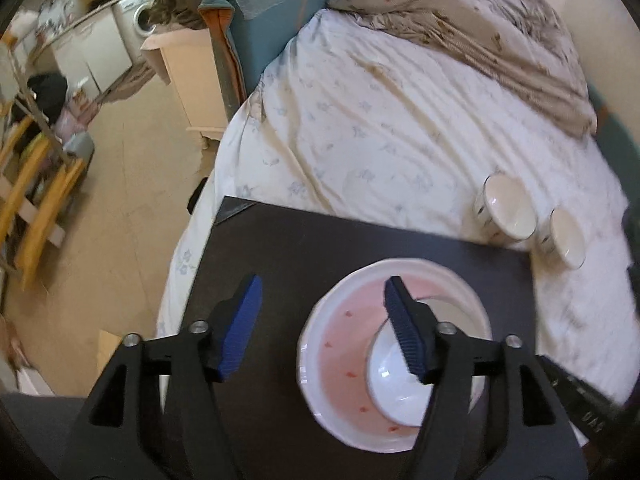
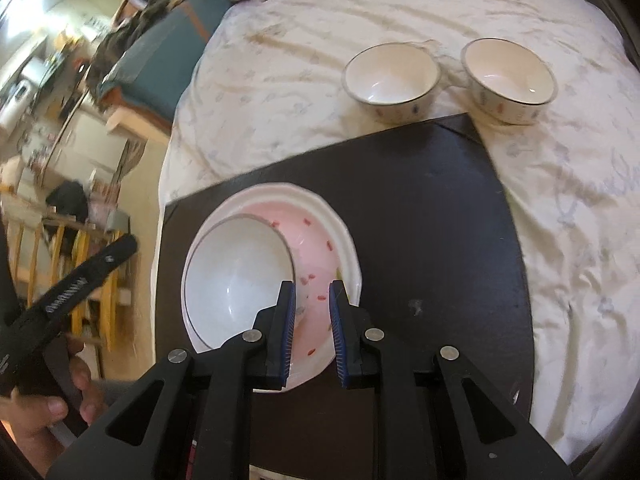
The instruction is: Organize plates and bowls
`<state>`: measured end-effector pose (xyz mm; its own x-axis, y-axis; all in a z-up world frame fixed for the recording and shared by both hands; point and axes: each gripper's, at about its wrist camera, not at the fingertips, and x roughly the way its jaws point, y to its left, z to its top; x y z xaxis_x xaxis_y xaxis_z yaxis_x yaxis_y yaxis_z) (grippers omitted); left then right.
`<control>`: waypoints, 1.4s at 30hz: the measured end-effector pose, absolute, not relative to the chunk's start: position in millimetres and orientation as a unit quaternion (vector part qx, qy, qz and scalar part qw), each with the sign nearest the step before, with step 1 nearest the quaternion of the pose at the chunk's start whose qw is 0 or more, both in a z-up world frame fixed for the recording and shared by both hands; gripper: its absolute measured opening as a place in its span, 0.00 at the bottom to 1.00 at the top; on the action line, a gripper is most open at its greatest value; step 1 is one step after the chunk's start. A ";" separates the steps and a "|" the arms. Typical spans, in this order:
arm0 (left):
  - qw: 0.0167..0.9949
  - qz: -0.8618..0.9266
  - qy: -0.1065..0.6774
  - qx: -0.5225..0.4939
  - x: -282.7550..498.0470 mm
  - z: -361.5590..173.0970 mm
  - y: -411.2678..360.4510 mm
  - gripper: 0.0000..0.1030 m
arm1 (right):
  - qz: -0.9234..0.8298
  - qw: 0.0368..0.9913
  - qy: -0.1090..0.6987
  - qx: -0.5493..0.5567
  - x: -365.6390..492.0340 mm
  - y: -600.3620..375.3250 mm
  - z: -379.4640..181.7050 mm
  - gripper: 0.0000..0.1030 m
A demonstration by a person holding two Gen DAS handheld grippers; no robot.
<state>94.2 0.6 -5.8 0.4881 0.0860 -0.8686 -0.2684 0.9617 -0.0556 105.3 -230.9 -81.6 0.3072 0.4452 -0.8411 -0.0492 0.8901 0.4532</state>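
A pink-centred white plate [image 1: 344, 344] [image 2: 320, 248] lies on a dark board [image 1: 320, 240] [image 2: 420, 208] on the bed. A plain white bowl [image 1: 394, 380] [image 2: 236, 268] sits inside the plate, off to one side. Two patterned cream bowls [image 2: 390, 80] [image 2: 508, 78] stand on the sheet beyond the board; they also show in the left wrist view [image 1: 506, 210] [image 1: 566, 236]. My left gripper [image 1: 322, 320] is open above the plate's left part. My right gripper [image 2: 312, 330] is partly open and empty, its fingers over the plate's near rim.
The bed has a white floral sheet [image 1: 380, 120] and a beige blanket [image 1: 480, 28] at the far end. A teal cushion [image 1: 264, 20] and a pale cabinet [image 1: 188, 76] stand left of the bed. Wooden slats [image 1: 36, 184] lie on the floor.
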 end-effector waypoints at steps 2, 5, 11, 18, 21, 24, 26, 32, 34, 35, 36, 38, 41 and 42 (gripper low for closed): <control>0.857 0.091 0.497 -0.096 100.5 -1.4 -6.3 0.64 | 0.144 0.793 0.564 0.182 108.1 -239.1 -77.0 0.20; 0.861 0.069 0.497 -0.081 110.8 4.5 -25.8 0.67 | 0.131 0.798 0.555 0.193 111.9 -253.6 -70.8 0.20; 0.855 0.038 0.512 -0.074 130.7 8.3 -62.3 0.69 | 0.107 0.808 0.537 0.218 121.2 -283.7 -62.0 0.65; 0.850 0.021 0.525 -0.042 161.1 8.7 -96.1 0.69 | 0.093 0.815 0.526 0.224 148.4 -308.9 -52.4 0.65; 0.844 0.012 0.535 -0.041 176.9 6.0 -102.2 0.69 | 0.079 0.809 0.528 0.246 164.9 -324.0 -58.5 0.65; 0.840 0.005 0.540 -0.049 193.6 3.2 -100.8 0.69 | 0.065 0.798 0.537 0.265 185.3 -337.3 -70.6 0.65; 0.836 0.002 0.547 -0.045 204.7 -1.2 -102.3 0.69 | 0.048 0.790 0.546 0.274 196.8 -343.3 -82.2 0.65; 0.821 -0.006 0.570 -0.030 242.0 -26.0 -116.8 0.69 | 0.034 0.751 0.569 0.333 227.5 -357.8 -119.6 0.65; 0.816 -0.010 0.578 -0.020 257.0 -38.2 -124.7 0.69 | 0.032 0.745 0.571 0.343 236.7 -357.8 -125.7 0.65; 0.814 -0.012 0.580 -0.019 262.2 -42.9 -127.5 0.69 | 0.034 0.742 0.570 0.352 241.5 -357.8 -128.9 0.65; 0.811 -0.015 0.584 -0.018 269.6 -49.9 -130.9 0.69 | 0.037 0.738 0.570 0.359 245.8 -357.2 -131.8 0.65; 0.802 -0.022 0.597 -0.023 283.6 -65.2 -137.1 0.69 | 0.043 0.729 0.571 0.376 254.0 -354.9 -138.3 0.64; 0.794 -0.022 0.607 -0.027 297.2 -81.1 -143.5 0.69 | 0.060 0.696 0.562 0.443 263.4 -354.9 -155.1 0.37; 0.790 -0.025 0.612 -0.033 301.7 -88.0 -146.0 0.68 | 0.060 0.682 0.563 0.462 266.6 -354.1 -162.7 0.36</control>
